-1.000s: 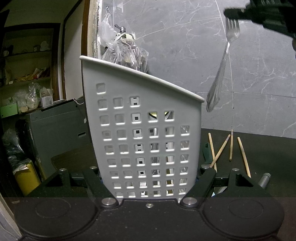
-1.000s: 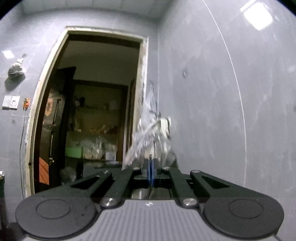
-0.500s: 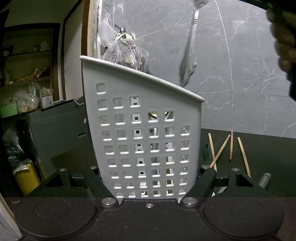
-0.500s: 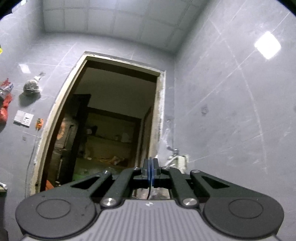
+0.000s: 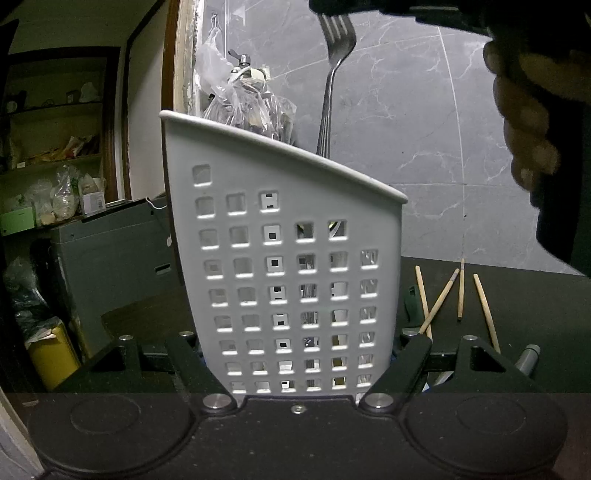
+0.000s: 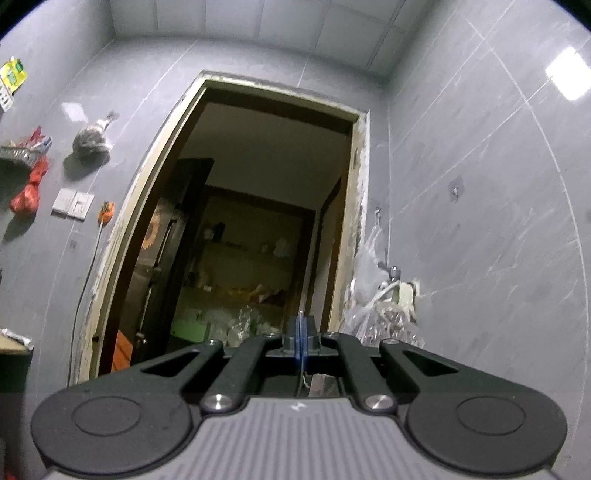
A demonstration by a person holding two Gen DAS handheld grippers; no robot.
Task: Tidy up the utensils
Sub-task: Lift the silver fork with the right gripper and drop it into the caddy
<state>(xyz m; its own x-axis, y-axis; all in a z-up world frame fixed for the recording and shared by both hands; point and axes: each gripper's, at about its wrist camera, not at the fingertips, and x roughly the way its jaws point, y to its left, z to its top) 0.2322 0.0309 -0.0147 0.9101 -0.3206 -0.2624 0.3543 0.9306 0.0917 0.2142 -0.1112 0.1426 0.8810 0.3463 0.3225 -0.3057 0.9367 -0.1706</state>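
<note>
White perforated plastic caddy (image 5: pixel 284 258) between spread left fingers (image 5: pixel 192 365); right fingers (image 6: pixel 297 332) pinching steel fork (image 5: pixel 330 88).

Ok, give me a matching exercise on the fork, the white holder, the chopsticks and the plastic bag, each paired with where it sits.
Things:
1. fork
2. white holder
3. chopsticks
4. plastic bag

Places:
A. lying loose on the dark counter, right of the holder
B. hanging on the wall behind the holder
C. clamped between the left gripper fingers
D. handle down, dipping behind the holder's rim, held by the right gripper

Pairs: 1-D, 2-C, 3-A, 4-B
</note>
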